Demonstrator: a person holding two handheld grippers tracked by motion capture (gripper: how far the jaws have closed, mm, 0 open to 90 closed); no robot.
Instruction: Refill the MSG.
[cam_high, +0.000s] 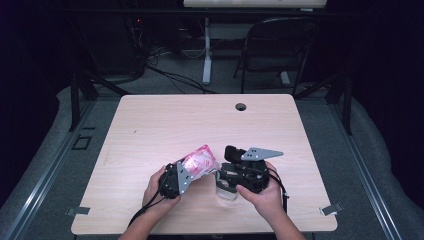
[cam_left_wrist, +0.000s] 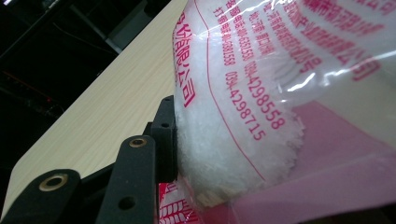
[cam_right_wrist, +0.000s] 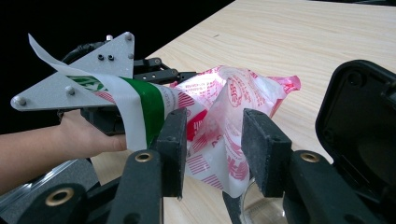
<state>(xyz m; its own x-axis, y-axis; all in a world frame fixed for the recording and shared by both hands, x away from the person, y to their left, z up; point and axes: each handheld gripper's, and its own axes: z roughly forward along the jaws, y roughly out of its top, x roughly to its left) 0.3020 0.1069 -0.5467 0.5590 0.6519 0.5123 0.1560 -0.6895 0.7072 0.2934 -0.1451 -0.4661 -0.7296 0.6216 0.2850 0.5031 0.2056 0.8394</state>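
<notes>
Pale wood formed the table (cam_high: 150, 125) in the high view, where the person's two hands came in from the bottom edge; the left gripper (cam_high: 186, 172) held a pink-and-white printed plastic bag (cam_high: 200, 161) tilted up above the near middle of the tabletop, and the right gripper (cam_high: 223, 176) lay just beside it, its jaws pointed at the bag's lower end; a clear glass (cam_high: 226, 192) stood on the table under the right gripper, close to the right hand (cam_high: 264, 196). From the left gripper view, the bag (cam_left_wrist: 261, 116) showed white crystals behind red print, and one black jaw pad pressed flat against its side; the other jaw was hidden behind the bag, yet the gripper was clamped on the bag. From the right gripper view, the right gripper (cam_right_wrist: 212, 149) had its two jaws standing apart, with the bag's (cam_right_wrist: 224, 121) lower corner hanging between the pads; whether either pad touched the film could not be told; the left gripper (cam_right_wrist: 93, 88) and the left hand (cam_right_wrist: 88, 133) held the bag's green-and-white top, and the glass's rim (cam_right_wrist: 261, 212) showed below the jaws.
</notes>
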